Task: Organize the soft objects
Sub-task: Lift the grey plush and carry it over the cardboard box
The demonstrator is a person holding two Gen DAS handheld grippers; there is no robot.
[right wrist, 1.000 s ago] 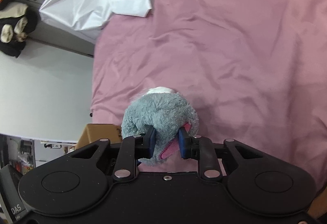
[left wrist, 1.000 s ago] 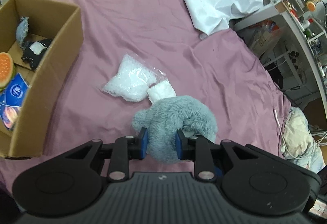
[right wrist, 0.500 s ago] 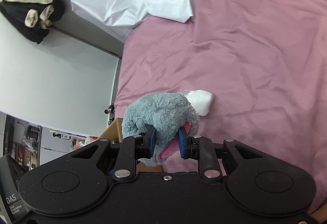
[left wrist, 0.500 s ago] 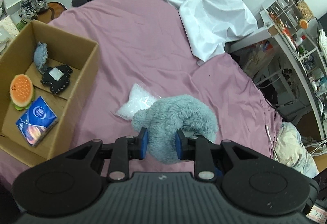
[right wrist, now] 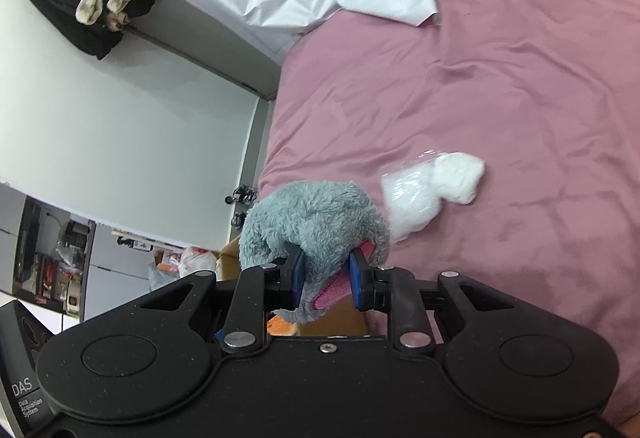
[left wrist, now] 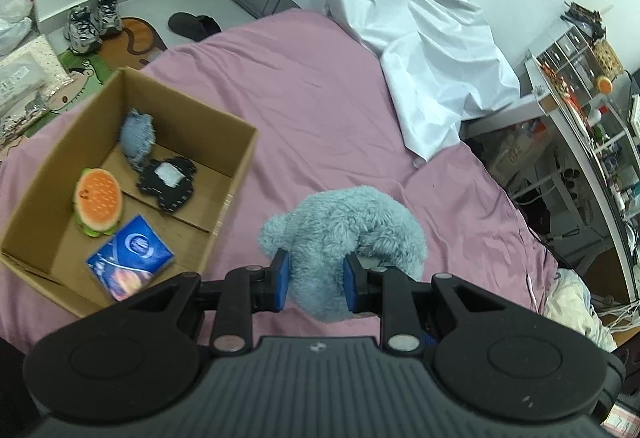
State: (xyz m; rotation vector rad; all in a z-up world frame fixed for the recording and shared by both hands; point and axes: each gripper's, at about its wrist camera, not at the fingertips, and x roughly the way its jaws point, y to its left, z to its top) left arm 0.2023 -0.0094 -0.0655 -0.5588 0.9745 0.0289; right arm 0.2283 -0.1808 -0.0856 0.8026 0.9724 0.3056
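both grippers are on the same grey plush toy [left wrist: 340, 234] here, and it hangs in the air above the pink bedspread [left wrist: 320, 110], off to the right of the cardboard box [left wrist: 236, 174]. the left gripper [left wrist: 316, 276] has its blue pads pinched into one furry end, the right gripper [right wrist: 326, 276] is clamped on the other end, where a pink strip of the toy pokes out between the pads. two holds on one floppy thing, probably so it doesn't sag or swing on the way over.

inside the box, a burger-shaped cushion [left wrist: 98, 200] sits by the left wall, a blue packet [left wrist: 130, 256] lies nearer the front wall, a black-and-white patch [left wrist: 168, 180] and a small grey plush [left wrist: 138, 134] lie toward the back. looks like the box is where the soft things are being gathered, so the toy is likely headed there.

away from the box, right of the toy in the right wrist view, a clear bag of white stuffing [right wrist: 432, 184] lies on the bedspread, not yet collected. beyond the box, a white sheet [left wrist: 420, 38] drapes over the far end of the bed.
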